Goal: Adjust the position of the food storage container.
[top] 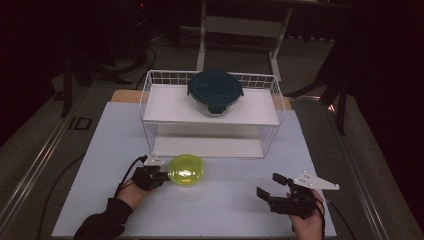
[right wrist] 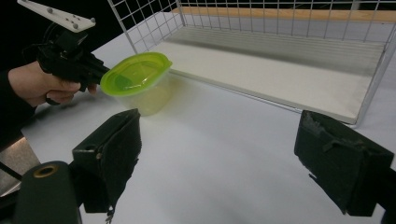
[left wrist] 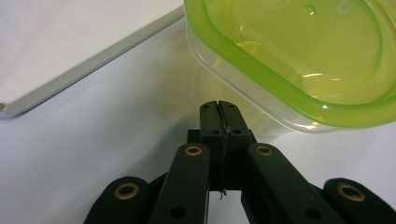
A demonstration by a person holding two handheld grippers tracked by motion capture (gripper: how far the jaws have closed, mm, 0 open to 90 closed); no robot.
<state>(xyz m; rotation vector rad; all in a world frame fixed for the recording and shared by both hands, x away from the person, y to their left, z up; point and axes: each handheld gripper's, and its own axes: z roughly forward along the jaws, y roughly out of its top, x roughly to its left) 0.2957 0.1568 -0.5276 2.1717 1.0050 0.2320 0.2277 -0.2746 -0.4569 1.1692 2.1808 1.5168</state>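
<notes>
A clear tub with a lime-green lid (top: pixel 186 170) stands on the white table (top: pixel 225 210), just in front of the wire rack. My left gripper (top: pixel 165 176) is at its left side, jaws shut with nothing between them. In the left gripper view the shut tips (left wrist: pixel 218 106) sit right under the green rim (left wrist: pixel 299 100), close to the tub's wall; I cannot tell if they touch. My right gripper (top: pixel 268 184) is held open over the table's right front, well apart from the tub (right wrist: pixel 135 79). Its pads (right wrist: pixel 112 149) are empty.
A white wire rack (top: pixel 212 115) with two white shelves stands at the back middle of the table. On its top shelf sits a round glass container with a dark blue lid (top: pixel 215 92). The rack's lower shelf (right wrist: pixel 261 70) lies just behind the tub.
</notes>
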